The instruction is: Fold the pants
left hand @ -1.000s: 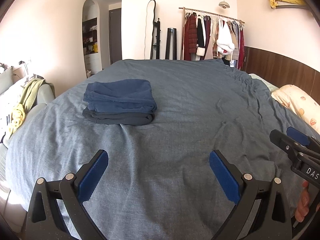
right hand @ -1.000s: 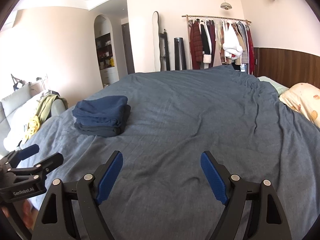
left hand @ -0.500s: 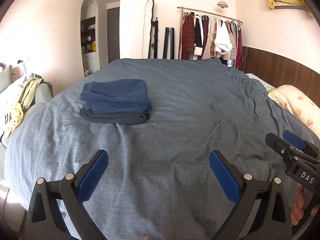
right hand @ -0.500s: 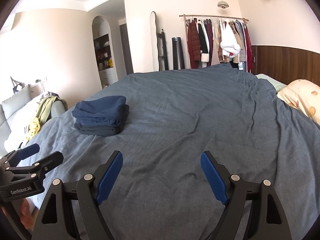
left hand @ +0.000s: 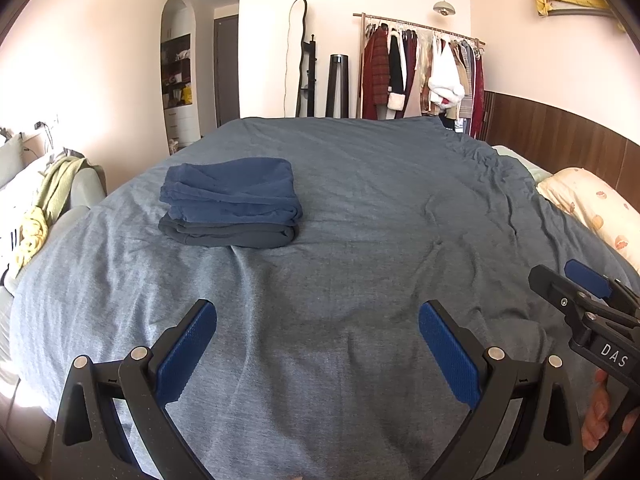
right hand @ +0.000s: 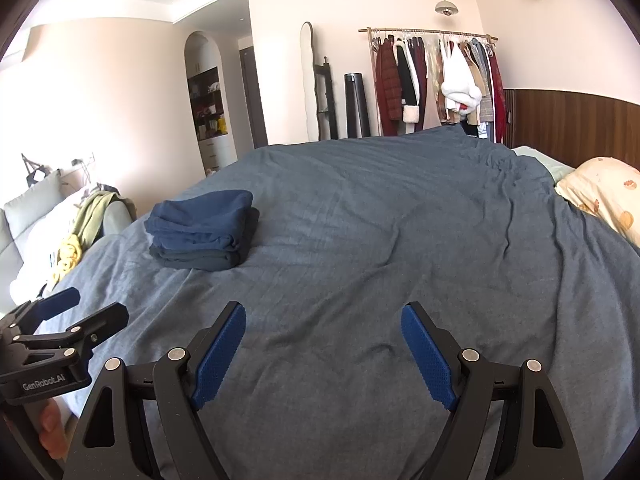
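Folded blue pants (left hand: 236, 194) lie on top of folded dark grey pants (left hand: 228, 234), stacked on the grey-blue bed cover (left hand: 360, 208) at the left. The stack also shows in the right wrist view (right hand: 202, 226). My left gripper (left hand: 318, 346) is open and empty, held over the near part of the bed, well short of the stack. My right gripper (right hand: 323, 350) is open and empty beside it. The right gripper shows at the right edge of the left wrist view (left hand: 576, 292), and the left gripper at the left edge of the right wrist view (right hand: 66, 316).
A patterned pillow (left hand: 592, 204) lies at the bed's right. A sofa with green and yellow clothes (left hand: 44, 208) stands left of the bed. A clothes rack (left hand: 420, 76), a mirror (left hand: 294, 56) and a shelf alcove (left hand: 178, 76) stand at the far wall.
Both views have shifted slightly, with the stack a little nearer the left gripper's centre. Both grippers stay open and empty. The pants stack has not moved on the bed.
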### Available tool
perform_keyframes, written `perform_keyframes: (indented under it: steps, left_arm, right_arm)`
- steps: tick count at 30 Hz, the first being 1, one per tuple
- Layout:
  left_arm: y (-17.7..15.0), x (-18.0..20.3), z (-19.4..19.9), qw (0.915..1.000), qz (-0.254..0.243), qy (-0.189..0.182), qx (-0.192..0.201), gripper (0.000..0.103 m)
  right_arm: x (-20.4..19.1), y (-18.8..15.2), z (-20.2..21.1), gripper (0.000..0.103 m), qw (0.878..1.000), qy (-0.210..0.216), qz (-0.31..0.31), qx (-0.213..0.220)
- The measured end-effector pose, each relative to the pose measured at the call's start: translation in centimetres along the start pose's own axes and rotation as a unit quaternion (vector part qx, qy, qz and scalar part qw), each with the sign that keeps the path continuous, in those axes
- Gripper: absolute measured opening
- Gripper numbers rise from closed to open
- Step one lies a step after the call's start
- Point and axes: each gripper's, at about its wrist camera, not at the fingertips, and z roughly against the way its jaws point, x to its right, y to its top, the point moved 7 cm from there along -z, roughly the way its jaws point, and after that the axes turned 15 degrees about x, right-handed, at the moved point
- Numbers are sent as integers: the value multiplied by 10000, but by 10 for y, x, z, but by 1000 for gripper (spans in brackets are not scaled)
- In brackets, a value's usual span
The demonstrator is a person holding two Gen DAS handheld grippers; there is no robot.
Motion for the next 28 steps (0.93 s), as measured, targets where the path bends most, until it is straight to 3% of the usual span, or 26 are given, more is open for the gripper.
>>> perform_keyframes:
  steps: [28]
  left_arm:
    - [-4,-2,-3,9999,-126,86,39,103]
  right_arm:
    - [-1,-1,-2,81,10000,19,6,-44]
